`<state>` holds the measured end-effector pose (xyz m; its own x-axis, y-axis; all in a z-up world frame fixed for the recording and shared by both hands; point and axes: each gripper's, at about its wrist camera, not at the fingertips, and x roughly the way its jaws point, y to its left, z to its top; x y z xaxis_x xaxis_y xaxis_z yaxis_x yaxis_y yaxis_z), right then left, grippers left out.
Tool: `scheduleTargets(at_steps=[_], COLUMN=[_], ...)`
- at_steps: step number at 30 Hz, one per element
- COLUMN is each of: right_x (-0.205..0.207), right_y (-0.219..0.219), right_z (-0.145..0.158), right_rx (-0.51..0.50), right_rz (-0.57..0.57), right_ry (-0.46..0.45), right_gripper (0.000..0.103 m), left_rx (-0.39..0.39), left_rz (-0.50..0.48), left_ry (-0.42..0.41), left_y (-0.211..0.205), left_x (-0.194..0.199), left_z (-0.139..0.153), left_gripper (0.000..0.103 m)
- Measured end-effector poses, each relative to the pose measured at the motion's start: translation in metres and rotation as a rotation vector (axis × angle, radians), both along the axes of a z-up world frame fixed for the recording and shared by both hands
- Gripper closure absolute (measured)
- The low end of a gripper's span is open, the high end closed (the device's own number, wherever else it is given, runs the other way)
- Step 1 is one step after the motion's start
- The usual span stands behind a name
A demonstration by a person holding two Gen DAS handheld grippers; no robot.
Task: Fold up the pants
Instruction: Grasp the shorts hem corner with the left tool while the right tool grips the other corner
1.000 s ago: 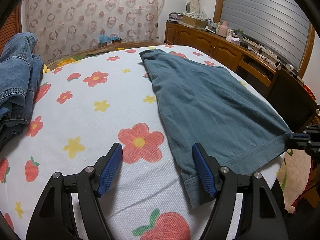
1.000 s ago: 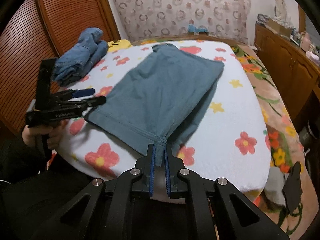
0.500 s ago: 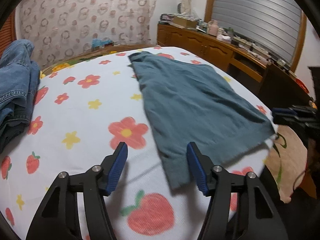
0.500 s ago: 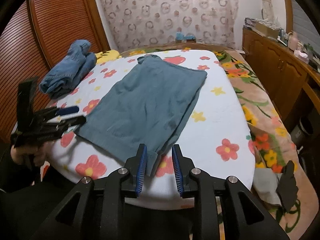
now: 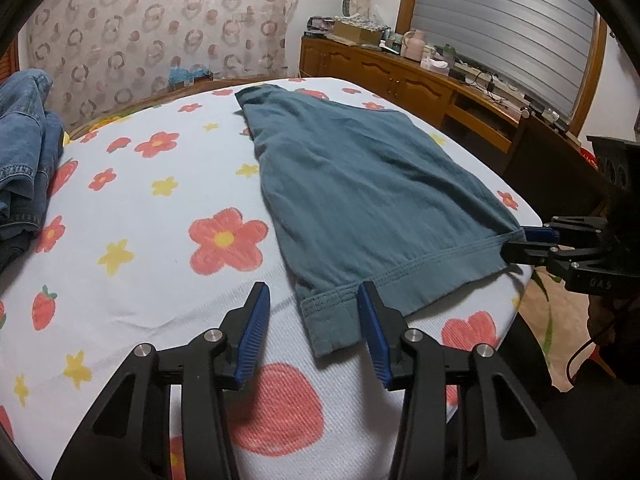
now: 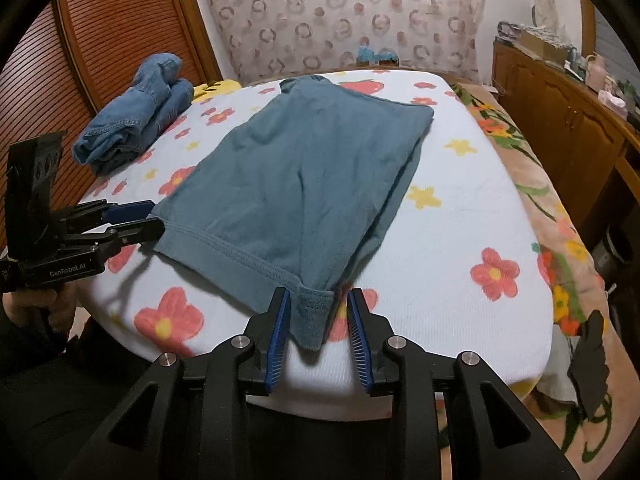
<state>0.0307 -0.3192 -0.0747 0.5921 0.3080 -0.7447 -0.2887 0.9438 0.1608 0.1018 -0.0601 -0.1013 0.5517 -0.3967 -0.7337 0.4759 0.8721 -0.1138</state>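
Note:
Teal-blue pants (image 5: 360, 192) lie flat on the floral bedsheet (image 5: 160, 232), hem end towards me. My left gripper (image 5: 314, 320) straddles the near left hem corner; its jaws are closing, and the pads stand clear of the cloth. In the right wrist view the pants (image 6: 304, 184) have their other hem corner between the fingers of my right gripper (image 6: 318, 332), whose jaws are opening and no longer pinch it. Each gripper shows in the other's view: the right gripper (image 5: 520, 242) at the sheet's right edge, the left gripper (image 6: 154, 216) at the left, held by a hand.
Crumpled blue jeans (image 6: 136, 120) sit at the bed's far left, also the jeans (image 5: 24, 152) in the left wrist view. A wooden cabinet (image 6: 560, 120) runs along the right wall, a slatted wooden door (image 6: 100, 60) along the left. A floral blanket (image 6: 560, 240) hangs off the bed's right side.
The right gripper, shut on the hem corner a second ago, has opened and let it drop onto the sheet. The left jaws have narrowed around the other corner.

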Motion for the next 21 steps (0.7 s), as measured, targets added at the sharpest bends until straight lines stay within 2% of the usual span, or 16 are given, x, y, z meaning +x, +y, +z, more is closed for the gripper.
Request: scheduleTargets(at_steps=[3, 5, 11, 16, 21], right_x=[0.001, 0.0, 0.0, -0.001, -0.006], right_y=[0.001, 0.002, 0.0, -0.004, -0.003], right_z=[-0.001, 0.0, -0.001, 0.002, 0.009], right_rx=[0.0, -0.008, -0.001, 0.027, 0.052], right_rz=[-0.003, 0.014, 0.027, 0.051, 0.075], right_ry=[-0.003, -0.005, -0.004, -0.011, -0.029], right_gripper=[0.073, 0.073, 0.073, 0.086, 0.089], left_rx=[-0.004, -0.007, -0.005, -0.004, -0.015], left_rz=[-0.016, -0.035, -0.048, -0.055, -0.053], left_ry=[0.0, -0.002, -0.003, -0.005, -0.012], left_y=[-0.002, -0.004, -0.005, -0.003, 0.001], left_x=[-0.001, -0.003, -0.006, -0.008, -0.012], left_z=[-0.001, -0.001, 0.001, 0.005, 0.012], left_gripper=[0.058, 0.067, 0.079, 0.088, 0.09])
